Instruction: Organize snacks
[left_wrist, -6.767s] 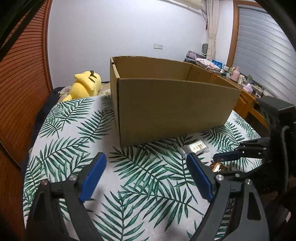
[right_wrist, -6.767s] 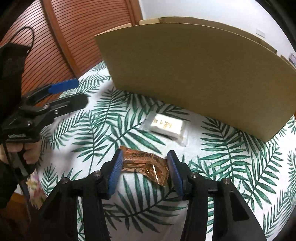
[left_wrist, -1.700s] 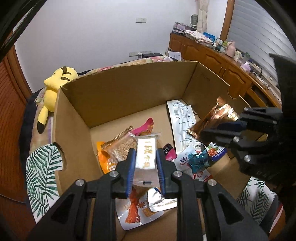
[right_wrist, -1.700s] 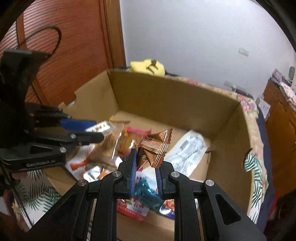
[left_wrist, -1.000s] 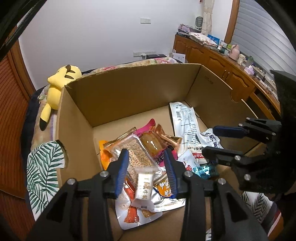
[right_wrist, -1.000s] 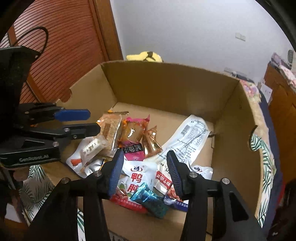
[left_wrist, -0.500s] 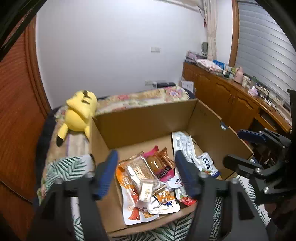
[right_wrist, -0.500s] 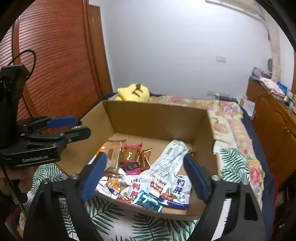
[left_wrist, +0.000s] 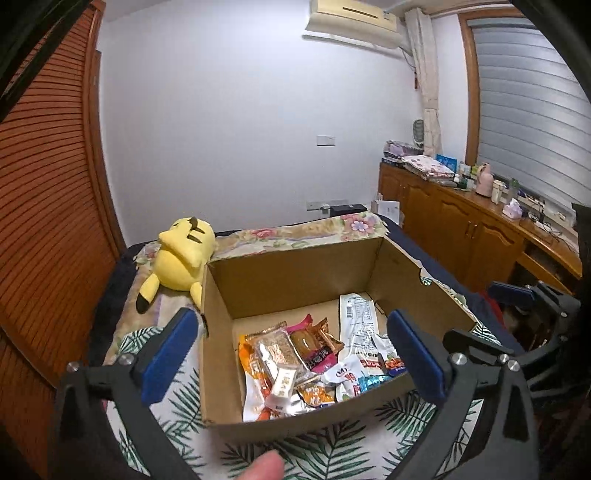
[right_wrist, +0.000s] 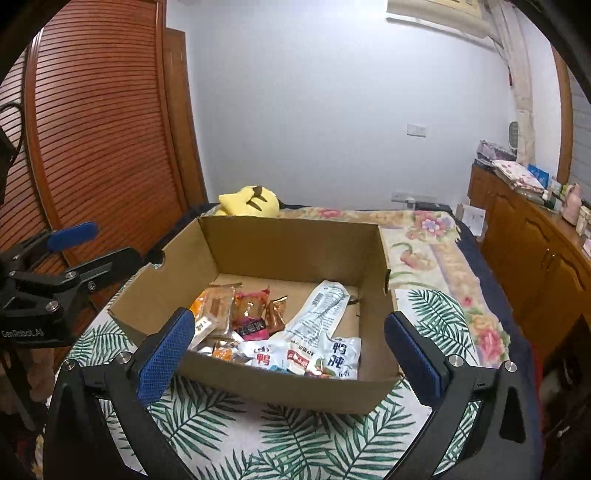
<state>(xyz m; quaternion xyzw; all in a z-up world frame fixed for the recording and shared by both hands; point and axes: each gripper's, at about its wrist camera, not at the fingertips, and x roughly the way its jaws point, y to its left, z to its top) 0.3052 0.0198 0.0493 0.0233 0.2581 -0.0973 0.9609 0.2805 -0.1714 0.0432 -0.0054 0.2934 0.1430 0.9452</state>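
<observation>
An open cardboard box (left_wrist: 295, 277) (right_wrist: 295, 236) stands on a leaf-print cloth (left_wrist: 177, 406) (right_wrist: 295, 435). Several snack packets lie inside, among them a long white packet (left_wrist: 356, 317) (right_wrist: 321, 306), a small white bar (left_wrist: 284, 380) and a copper-wrapped snack (right_wrist: 277, 306). My left gripper (left_wrist: 291, 354) is wide open and empty, held back above the box's near side. My right gripper (right_wrist: 288, 354) is wide open and empty, also back from the box. Each gripper shows at the other view's edge.
A yellow plush toy (left_wrist: 183, 258) (right_wrist: 247, 201) lies behind the box on a floral bedspread (right_wrist: 424, 243). A slatted wooden door (right_wrist: 103, 129) stands at left. Wooden cabinets (left_wrist: 480, 229) with clutter run along the right wall. A fingertip (left_wrist: 264, 465) shows at the bottom.
Both grippers let go of their snacks into the box, opened wide and pulled up and back. The white bar and copper snack now lie among the packets.
</observation>
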